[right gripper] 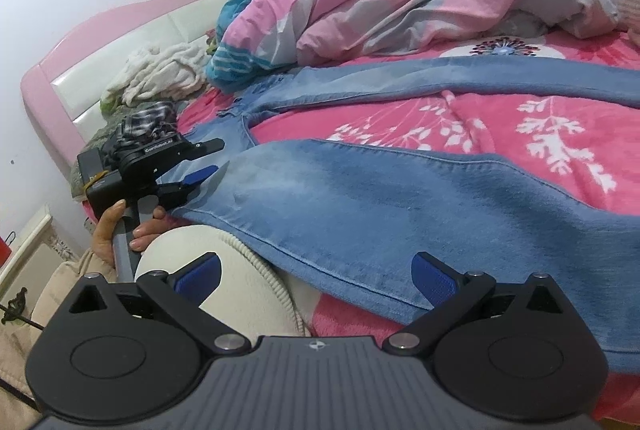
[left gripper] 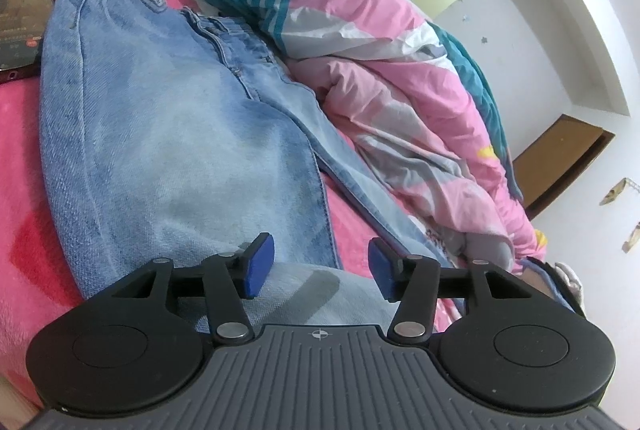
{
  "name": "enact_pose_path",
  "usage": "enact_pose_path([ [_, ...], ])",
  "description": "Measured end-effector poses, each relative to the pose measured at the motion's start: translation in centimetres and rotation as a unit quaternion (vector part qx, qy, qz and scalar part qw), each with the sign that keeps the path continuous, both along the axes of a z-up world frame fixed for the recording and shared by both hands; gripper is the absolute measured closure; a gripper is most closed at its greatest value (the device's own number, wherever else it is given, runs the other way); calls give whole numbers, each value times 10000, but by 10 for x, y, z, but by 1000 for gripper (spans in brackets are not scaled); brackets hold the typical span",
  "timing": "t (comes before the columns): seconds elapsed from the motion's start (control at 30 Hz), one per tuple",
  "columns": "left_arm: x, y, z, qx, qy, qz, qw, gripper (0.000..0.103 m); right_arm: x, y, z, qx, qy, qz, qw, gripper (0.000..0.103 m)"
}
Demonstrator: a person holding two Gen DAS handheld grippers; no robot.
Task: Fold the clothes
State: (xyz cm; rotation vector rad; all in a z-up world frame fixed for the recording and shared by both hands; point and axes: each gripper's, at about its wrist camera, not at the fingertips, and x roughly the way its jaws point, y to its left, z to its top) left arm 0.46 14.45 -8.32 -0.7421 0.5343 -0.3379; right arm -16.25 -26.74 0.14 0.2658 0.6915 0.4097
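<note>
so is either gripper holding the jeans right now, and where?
Nothing is held. The left gripper and right gripper are both open over the jeans, with no fabric pinched between the fingers.

A bed (right gripper: 400,117) covered by a bright pink blanket with white leaf prints. Light blue jeans (left gripper: 160,133) lie spread flat on it, legs apart. A crumpled pink, teal and grey quilt (left gripper: 380,61) is heaped just beside them. A phone (left gripper: 20,17) rests near the waistband.
</note>
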Motion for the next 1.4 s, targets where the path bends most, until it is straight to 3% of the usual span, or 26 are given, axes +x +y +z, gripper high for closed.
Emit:
enact_pose_path([
  [0.37, 0, -3, 2, 101, -94, -45, 9999, 36, 1, 7, -1, -78, -19, 25, 10000, 0],
  [0.5, -1, -2, 1, 56, -137, -31, 9999, 36, 0, 9, 0, -6, -58, 151, 9999, 0],
  [0.83, -7, 1, 5, 138, -199, 15, 9997, 35, 15, 14, 16, 324, -616, 629, 9956, 0],
  [1.03, -12, 2, 7, 296, -232, -16, 9993, 35, 72, 39, 37, -282, -1004, 693, 9921, 0],
  [1.17, -13, 3, 7, 336, -219, -46, 9992, 35, 133, 50, 38, -54, -738, 759, 9944, 1],
  [1.27, -14, 5, 7, 312, -208, -72, 9993, 35, 182, 64, 32, 124, -414, 995, 9941, 9],
  [1.4, -14, 7, 6, 245, -196, -113, 9994, 35, 240, 94, 16, 44, 131, 1393, 9902, 29],
])
